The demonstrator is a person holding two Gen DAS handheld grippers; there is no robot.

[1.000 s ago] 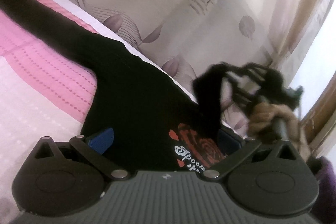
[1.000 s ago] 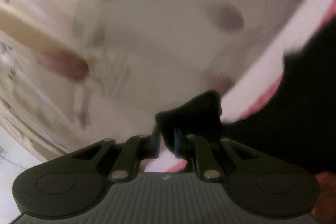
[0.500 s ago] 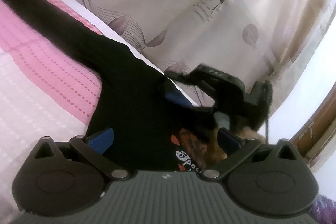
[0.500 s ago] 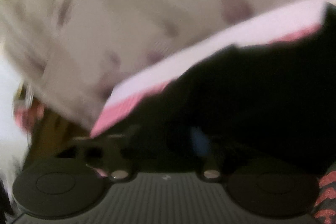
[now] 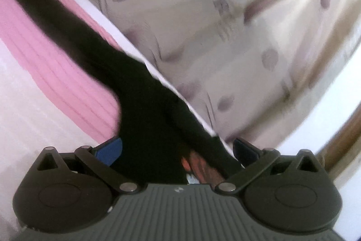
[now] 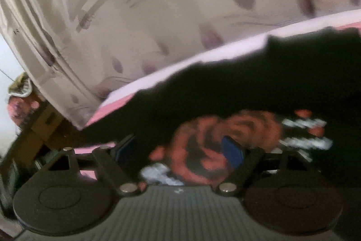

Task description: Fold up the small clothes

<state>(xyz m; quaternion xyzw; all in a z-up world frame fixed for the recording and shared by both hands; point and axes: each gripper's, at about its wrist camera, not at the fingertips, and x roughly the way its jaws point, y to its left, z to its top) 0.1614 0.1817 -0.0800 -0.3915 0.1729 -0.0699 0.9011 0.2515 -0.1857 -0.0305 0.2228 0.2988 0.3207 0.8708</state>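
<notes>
A black long-sleeved top [image 5: 144, 101] with a red rose print lies on the pink and white bedspread [image 5: 56, 73]. One sleeve [image 5: 56, 22] stretches to the far left; the other sleeve [image 5: 203, 141] lies folded over the body. My left gripper [image 5: 177, 148] is open just above the top's body, its blue pads wide apart. In the right wrist view the top [image 6: 248, 87] fills the lower right, and the rose print [image 6: 225, 130] sits between the fingers. My right gripper [image 6: 180, 150] is open and empty above the print.
A beige curtain [image 5: 225, 26] with purple leaf shapes hangs behind the bed's far edge; it also shows in the right wrist view [image 6: 158, 15]. Wooden furniture [image 6: 38, 128] stands past the bed corner at the left. A brown wooden frame [image 5: 343, 146] shows at right.
My right gripper has let go of the sleeve, which now lies folded over the body, and has opened over the rose print. It has left the left wrist view.
</notes>
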